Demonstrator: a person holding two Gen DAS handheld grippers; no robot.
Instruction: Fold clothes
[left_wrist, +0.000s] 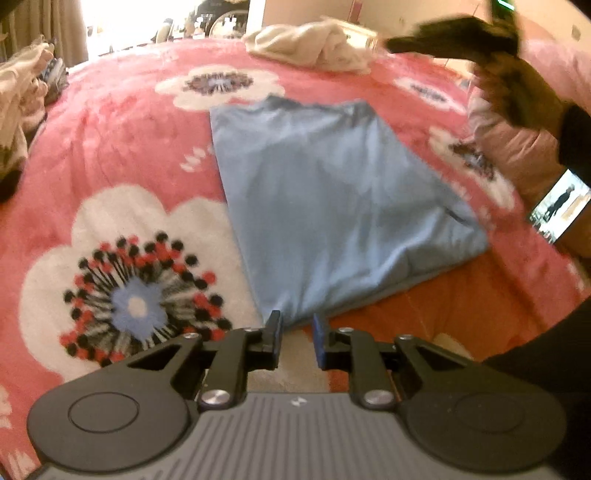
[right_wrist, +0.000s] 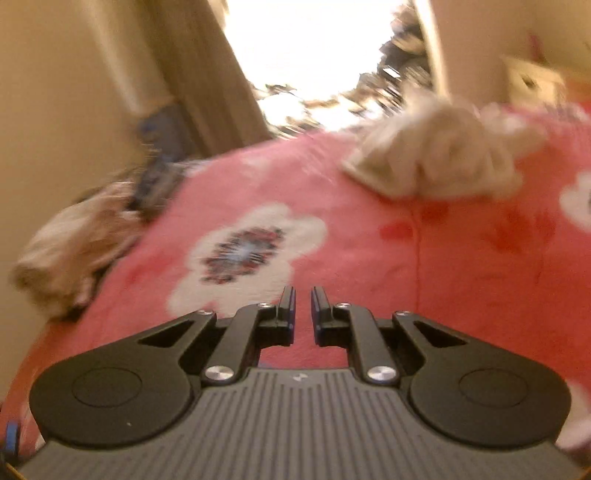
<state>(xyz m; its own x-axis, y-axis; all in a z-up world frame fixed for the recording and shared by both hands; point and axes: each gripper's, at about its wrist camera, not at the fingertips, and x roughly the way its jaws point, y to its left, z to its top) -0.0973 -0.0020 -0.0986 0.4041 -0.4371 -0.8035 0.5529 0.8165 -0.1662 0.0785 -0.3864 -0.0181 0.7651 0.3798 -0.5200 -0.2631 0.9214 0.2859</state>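
Blue garment (left_wrist: 332, 206) folded flat — left gripper (left_wrist: 297, 334) tilted down, empty, just beside it.

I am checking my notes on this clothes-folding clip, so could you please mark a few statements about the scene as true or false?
1. The folded light blue cloth garment lies flat on the pink flowered bedspread. True.
2. The left hand-held gripper is clamped on the blue garment. False: nothing sits between its pads; a narrow gap shows.
3. A crumpled cream cloth pile lies beyond the blue garment. True.
4. The right hand-held gripper carries the cream pile. False: it holds nothing.
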